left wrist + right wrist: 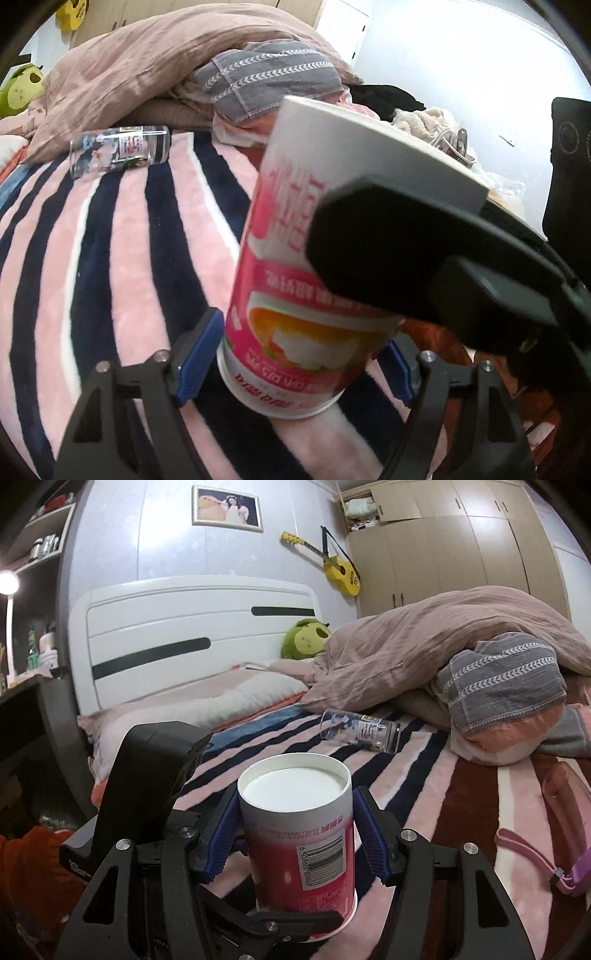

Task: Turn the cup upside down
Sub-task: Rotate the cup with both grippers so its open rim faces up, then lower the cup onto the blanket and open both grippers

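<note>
Inverted cup [295,834], striped blanket [110,240], wardrobe [461,542]

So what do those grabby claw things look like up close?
Each hand-held gripper, left and right, has a black frame with triangle-shaped holes and shiny silver bolts. The fingers wear ridged blue pads. A chunky black block sits on top of the left one, seen from the right wrist camera. No cables or sleeves show.
</note>
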`<state>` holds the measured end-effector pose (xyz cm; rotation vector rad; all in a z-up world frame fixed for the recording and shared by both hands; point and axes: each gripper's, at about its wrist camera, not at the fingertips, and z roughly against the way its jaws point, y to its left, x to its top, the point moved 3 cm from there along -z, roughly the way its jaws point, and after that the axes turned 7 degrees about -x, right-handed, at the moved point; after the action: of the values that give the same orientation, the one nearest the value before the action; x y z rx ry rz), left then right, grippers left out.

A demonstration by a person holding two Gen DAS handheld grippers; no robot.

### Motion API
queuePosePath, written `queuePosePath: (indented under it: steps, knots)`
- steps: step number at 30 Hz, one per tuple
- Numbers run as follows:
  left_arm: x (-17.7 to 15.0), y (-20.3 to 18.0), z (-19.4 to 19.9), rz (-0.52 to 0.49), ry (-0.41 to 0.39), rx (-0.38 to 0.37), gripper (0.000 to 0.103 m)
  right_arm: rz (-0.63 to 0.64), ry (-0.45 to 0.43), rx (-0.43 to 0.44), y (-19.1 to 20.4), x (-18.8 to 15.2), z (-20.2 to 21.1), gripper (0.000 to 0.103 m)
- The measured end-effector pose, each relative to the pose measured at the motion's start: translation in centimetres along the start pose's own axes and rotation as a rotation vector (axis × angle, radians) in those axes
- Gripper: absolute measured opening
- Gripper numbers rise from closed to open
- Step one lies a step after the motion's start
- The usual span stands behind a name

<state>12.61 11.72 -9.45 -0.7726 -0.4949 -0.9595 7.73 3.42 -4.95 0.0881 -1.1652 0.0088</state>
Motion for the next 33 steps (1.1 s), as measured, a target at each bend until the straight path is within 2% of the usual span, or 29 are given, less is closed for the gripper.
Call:
queuePosePath:
  steps: [9,12,14,19,22,24,25,27,30,33]
  knots:
    - [-0.1,-0.7,1.1,0.014,-0.004,0.028,0.085,0.033,0.035,-0.012,0.6,-0.5,0.5,0.059]
    - [0.1,-1.0,1.6,0.008,-0.012,0.038,0.086,0.02,0.033,-0.006,0.4,-0.4,0.7,0.066]
    - [0.1,-1.1,2.1,0.008,-0.015,0.042,0.086,0.014,0.032,-0.004,0.2,-0.3,1.0,0.067]
    - [0.5,-1.8,3.8,0.009,-0.04,0.056,0.087,-0.018,0.0,0.009,-0.3,0.3,2.5,0.079]
    - [0.7,-2.3,5.4,0.006,-0.068,0.109,0.095,-0.051,-0.033,0.028,-0.7,1.0,4.0,0.091]
    - [0.9,-2.7,6.5,0.008,-0.089,0.161,0.096,-0.074,-0.056,0.021,-1.1,1.5,5.2,0.098]
    - [1.0,-2.9,7.3,0.01,-0.101,0.188,0.096,-0.086,-0.067,0.004,-1.4,1.9,6.0,0.103]
    - [1.0,-3.3,8.6,0.016,-0.126,0.227,0.098,-0.103,-0.063,-0.051,-2.0,2.4,6.8,0.103]
    - [1.2,-3.9,10.9,0.041,-0.163,0.291,0.101,-0.099,0.018,-0.213,-2.4,3.0,7.6,0.103]
    - [1.2,-4.2,12.0,0.057,-0.174,0.322,0.102,-0.099,0.074,-0.323,-2.0,2.6,8.1,0.103]
